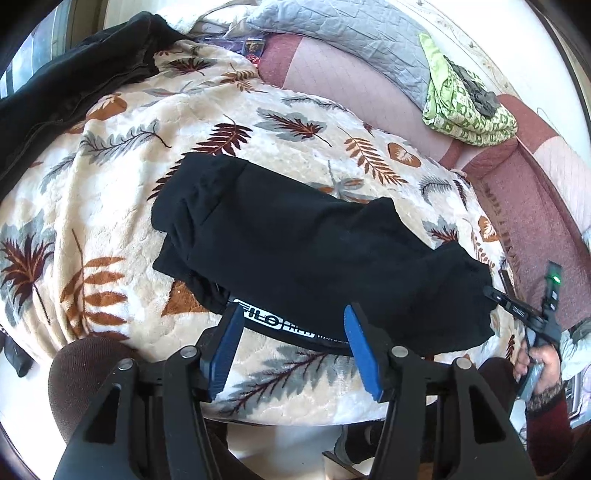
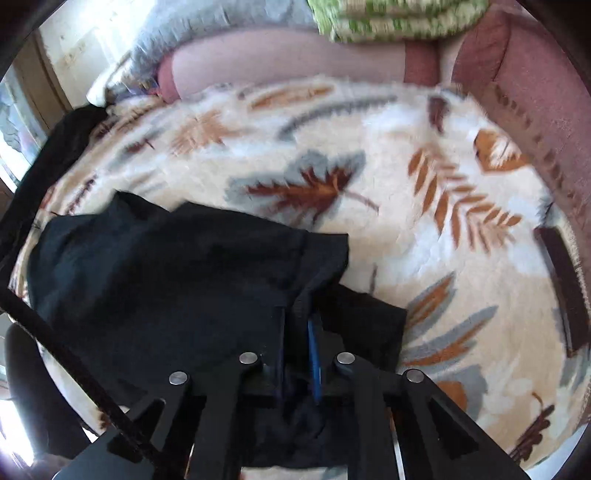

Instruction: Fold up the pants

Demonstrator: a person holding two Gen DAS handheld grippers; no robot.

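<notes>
While the black pants [image 1: 314,254] lie bunched in a folded heap on the leaf-print blanket [image 1: 122,192] covering the bed, the left gripper [image 1: 293,343] hovers just at their near edge — jaws spread wide, blue pads [image 1: 227,343] either side of the white-lettered waistband [image 1: 277,325], nothing between them. Pads look just above or barely touching the waistband edge; cannot tell which.

Right gripper [image 2: 299,328] is at the pants' right end — jaws pressed together, pinching a fold of the black fabric, blue pad edge visible between cloth layers. From the left wrist view the right gripper [image 1: 517,306] shows at the far right with the person's hand [image 1: 537,365] on its handle, tip at the corner of the pants. Right wrist view is motion-blurred.

Pants [image 2: 177,280] sit toward the near side of the blanket [image 2: 424,206], roughly centred between the two grippers.

Another dark garment [image 1: 74,70] is piled at the far left of the bed. Grey quilted pillow [image 1: 343,33] and a green patterned cloth [image 1: 461,103] rest on the pink bedding [image 1: 332,70] beyond the blanket.
</notes>
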